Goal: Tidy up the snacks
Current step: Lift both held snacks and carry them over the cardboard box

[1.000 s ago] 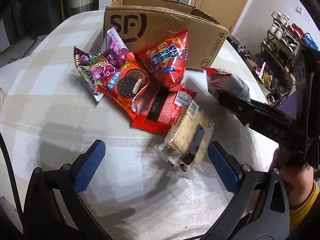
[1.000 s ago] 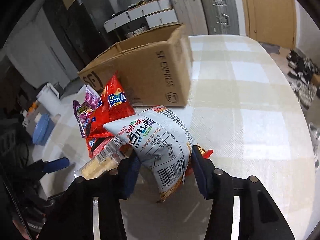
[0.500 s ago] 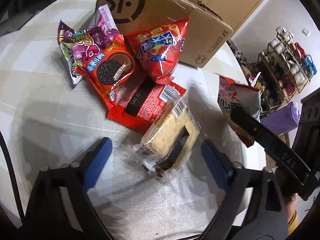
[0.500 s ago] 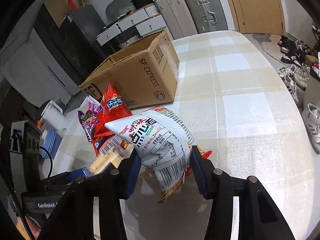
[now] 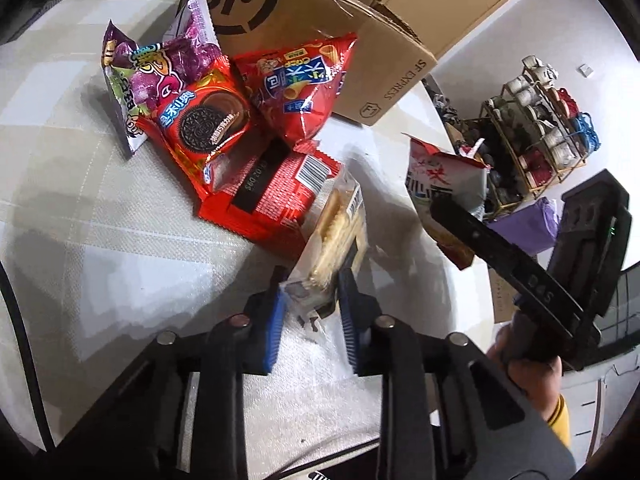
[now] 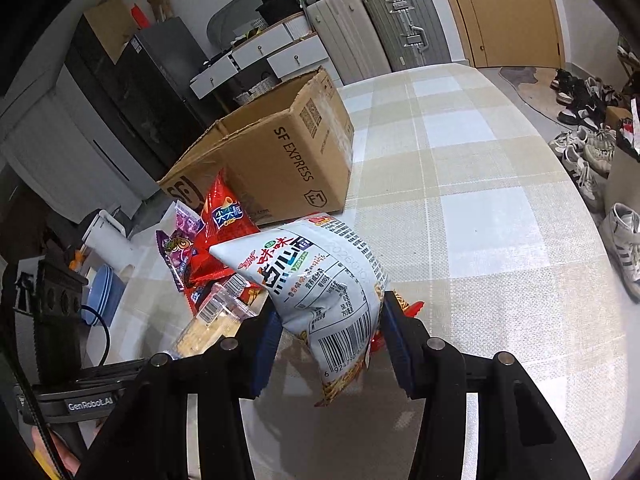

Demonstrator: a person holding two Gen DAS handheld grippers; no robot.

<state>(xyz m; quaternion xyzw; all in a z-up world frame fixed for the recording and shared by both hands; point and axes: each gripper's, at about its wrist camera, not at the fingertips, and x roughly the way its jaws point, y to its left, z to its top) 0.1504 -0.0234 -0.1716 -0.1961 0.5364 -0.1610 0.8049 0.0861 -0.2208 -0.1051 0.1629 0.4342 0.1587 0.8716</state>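
Pinching the near end of a clear-wrapped cracker pack [image 5: 340, 236], the left claw [image 5: 310, 296] has its blue pads [image 5: 274, 332] pressed against both sides of the wrapper, and the pack tilts up from the checked worktop [image 5: 100, 248] with its far end resting against the red flat packet [image 5: 272, 196]. Beyond that lies the rest of the pile — an Oreo packet [image 5: 204, 124] on top of the red flat packet, a purple candy bag [image 5: 156, 76] to its left, and a red puffed crisp bag [image 5: 304, 88] leaning against the open SF Express cardboard box [image 5: 320, 28].

The right claw [image 6: 330, 332] is clamped on a white noodle-snack bag [image 6: 320, 276], held clear above the worktop [image 6: 480, 240] with its barcode end hanging down between the pads; a scrap of orange-red wrapper sticks out beside the right pad. From the left wrist view the same bag [image 5: 444, 184] shows off to the right of the pile, gripped by the black claw arm, with the person's hand [image 5: 532, 376] around the handle. In the right wrist view the cardboard box [image 6: 280, 160] stands just behind the held bag, open at the top, and the crisp bag [image 6: 224, 216] and candy bag [image 6: 180, 248] sit at its near corner. Suitcases [image 6: 372, 28] stand against the far wall.
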